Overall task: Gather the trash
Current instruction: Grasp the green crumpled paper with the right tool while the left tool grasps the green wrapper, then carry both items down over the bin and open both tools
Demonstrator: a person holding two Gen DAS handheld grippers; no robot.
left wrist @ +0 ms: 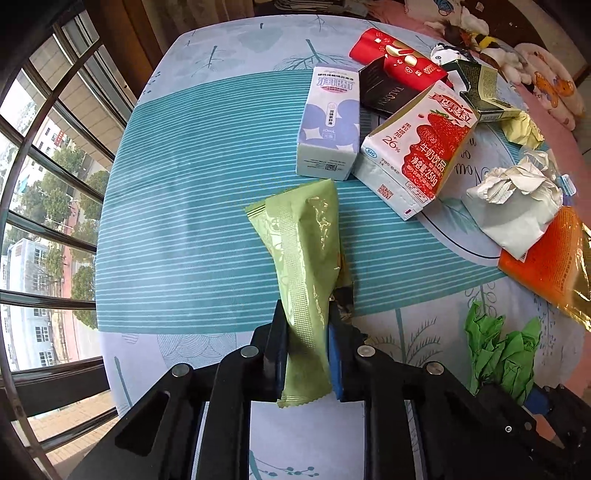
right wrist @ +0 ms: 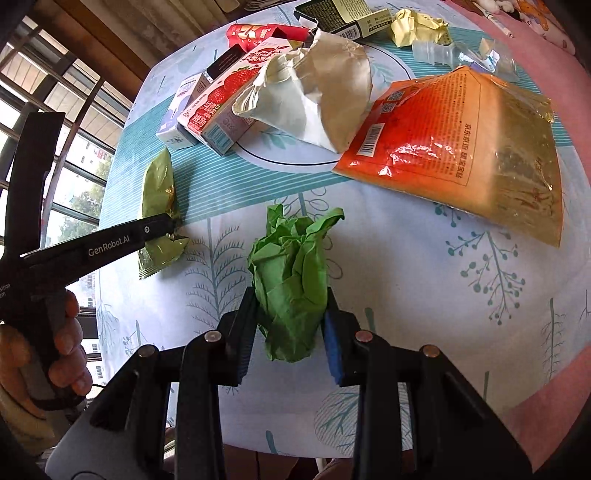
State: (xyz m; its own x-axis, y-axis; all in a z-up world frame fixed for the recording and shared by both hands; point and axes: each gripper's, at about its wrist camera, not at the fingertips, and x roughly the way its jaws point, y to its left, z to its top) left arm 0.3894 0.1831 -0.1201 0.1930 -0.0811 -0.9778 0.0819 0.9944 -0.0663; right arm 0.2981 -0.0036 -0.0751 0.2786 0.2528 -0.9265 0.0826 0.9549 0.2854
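Note:
My left gripper is shut on a green snack wrapper, which hangs from its fingers above the teal-striped tablecloth. In the right wrist view that wrapper shows at the left with the left gripper clamped on it. My right gripper is shut on a crumpled green paper ball, also seen as the green paper at the lower right of the left wrist view. Further trash lies beyond: a strawberry milk carton, a white-purple box and crumpled white paper.
An orange foil bag lies at the right. A red packet, a black box, a dark green box, yellow paper and clear plastic crowd the far side. Barred windows stand left. A hand holds the left gripper.

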